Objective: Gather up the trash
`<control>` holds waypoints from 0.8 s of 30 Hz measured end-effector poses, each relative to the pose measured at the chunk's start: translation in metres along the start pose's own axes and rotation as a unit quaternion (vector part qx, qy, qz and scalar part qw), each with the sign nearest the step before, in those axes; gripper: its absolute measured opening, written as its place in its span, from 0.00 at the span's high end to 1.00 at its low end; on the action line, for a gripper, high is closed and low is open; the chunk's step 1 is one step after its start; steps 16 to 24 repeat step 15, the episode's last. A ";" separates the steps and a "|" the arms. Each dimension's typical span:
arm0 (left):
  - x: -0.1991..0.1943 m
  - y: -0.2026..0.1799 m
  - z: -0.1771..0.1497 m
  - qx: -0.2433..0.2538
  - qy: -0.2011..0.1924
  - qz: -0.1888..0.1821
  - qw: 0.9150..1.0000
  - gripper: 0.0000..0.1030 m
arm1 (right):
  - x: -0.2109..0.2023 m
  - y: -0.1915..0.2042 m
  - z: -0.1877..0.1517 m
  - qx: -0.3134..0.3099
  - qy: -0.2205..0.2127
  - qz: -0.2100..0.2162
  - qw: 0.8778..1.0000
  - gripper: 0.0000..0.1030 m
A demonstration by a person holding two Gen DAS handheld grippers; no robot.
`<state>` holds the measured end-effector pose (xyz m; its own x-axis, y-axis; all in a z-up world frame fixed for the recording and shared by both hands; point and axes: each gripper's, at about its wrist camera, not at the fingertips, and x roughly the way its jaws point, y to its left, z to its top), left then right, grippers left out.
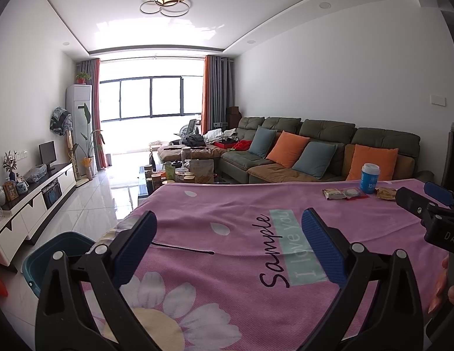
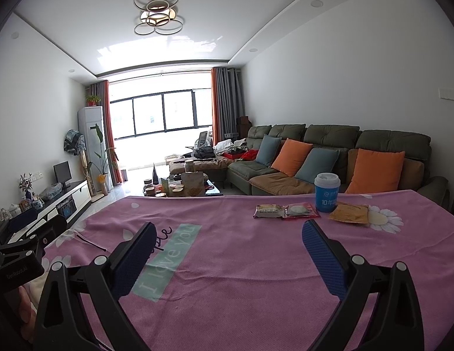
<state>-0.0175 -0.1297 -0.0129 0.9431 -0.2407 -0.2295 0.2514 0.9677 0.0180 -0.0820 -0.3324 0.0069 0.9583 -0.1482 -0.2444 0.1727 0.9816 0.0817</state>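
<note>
A bright living room lies ahead, with a green sofa (image 2: 329,143) and a wide window, and before me a desk under a pink flowered cloth (image 2: 241,263). The trash sits in a row at the far right of the desk: a beige snack wrapper (image 2: 269,211), a red-edged clear packet (image 2: 300,211) touching it, a blue paper cup with a white lid (image 2: 326,192) standing upright just behind, and a tan crinkled packet (image 2: 349,213) beside the cup. A dark blue plastic bin (image 1: 56,259) stands on the floor off the left edge of the desk.

My left gripper (image 1: 228,245) hovers over the middle of the cloth with its jaws spread and nothing between them. My right gripper (image 2: 228,253) is nearer the trash, jaws likewise spread and empty.

Nothing is collected yet, I judge, so the step in hand is the first reach. I would send the right side forward to the beige wrapper, come in low and flat, and pinch its raised edge so the cloth is not caught too. The cup looks tippable; I should keep clear of it.
</note>
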 end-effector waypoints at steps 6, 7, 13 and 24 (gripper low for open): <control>0.002 -0.001 0.000 0.009 -0.001 -0.002 1.000 0.05 | 0.003 -0.001 0.000 0.003 0.002 -0.002 1.000 0.07; 0.004 -0.001 0.000 0.011 0.005 -0.001 1.000 0.05 | 0.004 -0.001 -0.001 0.004 0.003 -0.001 1.000 0.07; 0.043 0.006 0.002 0.015 0.093 -0.013 0.995 0.05 | 0.015 -0.012 -0.002 0.011 0.032 -0.008 0.999 0.07; 0.070 0.014 0.003 0.009 0.142 -0.019 0.990 0.05 | 0.026 -0.021 -0.001 0.016 0.063 -0.017 0.998 0.07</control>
